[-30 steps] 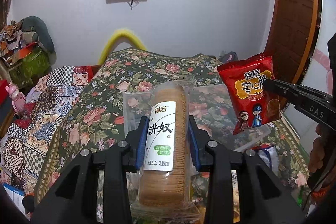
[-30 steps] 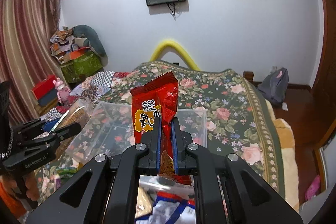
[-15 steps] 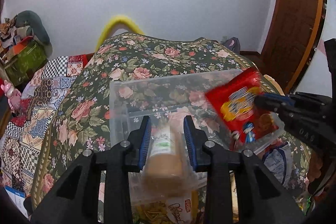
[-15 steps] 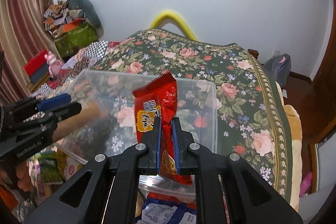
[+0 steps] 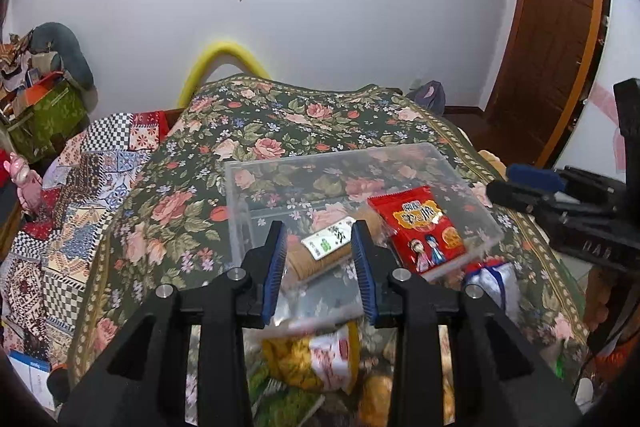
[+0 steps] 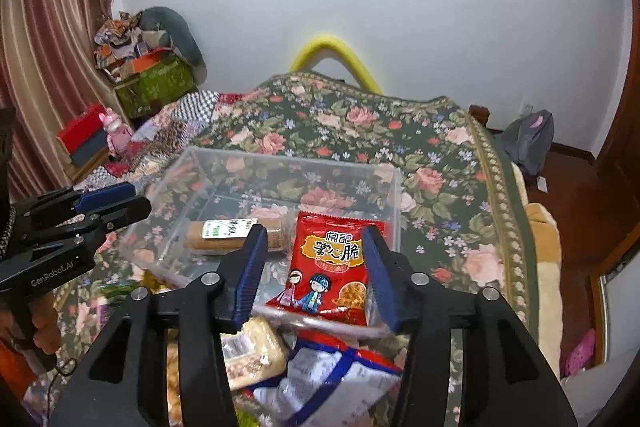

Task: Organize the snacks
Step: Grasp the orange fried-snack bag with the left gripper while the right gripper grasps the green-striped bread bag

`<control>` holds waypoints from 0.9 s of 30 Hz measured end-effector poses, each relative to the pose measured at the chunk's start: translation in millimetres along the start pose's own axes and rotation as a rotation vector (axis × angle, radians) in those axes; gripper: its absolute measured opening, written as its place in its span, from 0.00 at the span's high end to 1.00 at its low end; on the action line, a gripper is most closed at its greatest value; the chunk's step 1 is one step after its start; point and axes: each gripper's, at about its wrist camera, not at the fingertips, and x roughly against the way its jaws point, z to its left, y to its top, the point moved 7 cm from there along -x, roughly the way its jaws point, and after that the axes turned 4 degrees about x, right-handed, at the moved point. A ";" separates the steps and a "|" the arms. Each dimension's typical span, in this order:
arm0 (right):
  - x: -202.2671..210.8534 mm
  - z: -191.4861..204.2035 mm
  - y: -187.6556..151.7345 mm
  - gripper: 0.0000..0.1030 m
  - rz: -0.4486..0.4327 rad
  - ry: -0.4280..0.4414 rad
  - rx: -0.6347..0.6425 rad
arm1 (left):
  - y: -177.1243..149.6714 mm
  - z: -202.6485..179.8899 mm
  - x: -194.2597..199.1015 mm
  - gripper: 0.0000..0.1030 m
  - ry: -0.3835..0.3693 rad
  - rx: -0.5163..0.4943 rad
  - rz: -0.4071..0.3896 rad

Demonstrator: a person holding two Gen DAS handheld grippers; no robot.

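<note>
A clear plastic box [image 5: 240,195] [image 6: 288,161] sits on the floral bedspread. A roll of biscuits with a white label [image 5: 320,251] [image 6: 236,233] lies on its side in the box. To its right, a red snack packet [image 5: 424,231] [image 6: 332,267] lies flat against the near wall. My left gripper [image 5: 318,239] [image 6: 120,201] hovers over the box's left side, jaws apart and pressing on nothing. Over the packet, the jaws of my right gripper [image 6: 314,243] [image 5: 516,183] are opening; the packet lies below them, untouched.
Loose snacks are piled in front of the box: a yellow packet [image 5: 308,355], a pale biscuit pack [image 6: 248,351] and a white-and-blue bag [image 6: 328,375]. The bedspread [image 5: 280,123] runs back to the wall. A person's hand [image 6: 44,319] holds the left gripper.
Both grippers tipped down over the box. The biscuit roll left the left jaws and the red packet left the right jaws; both now lie in the box. The right jaws have spread.
</note>
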 end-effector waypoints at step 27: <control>78.3 22.6 -132.7 0.25 0.067 -0.031 -0.023 | -152.3 -21.6 67.2 0.20 -0.015 -0.051 0.155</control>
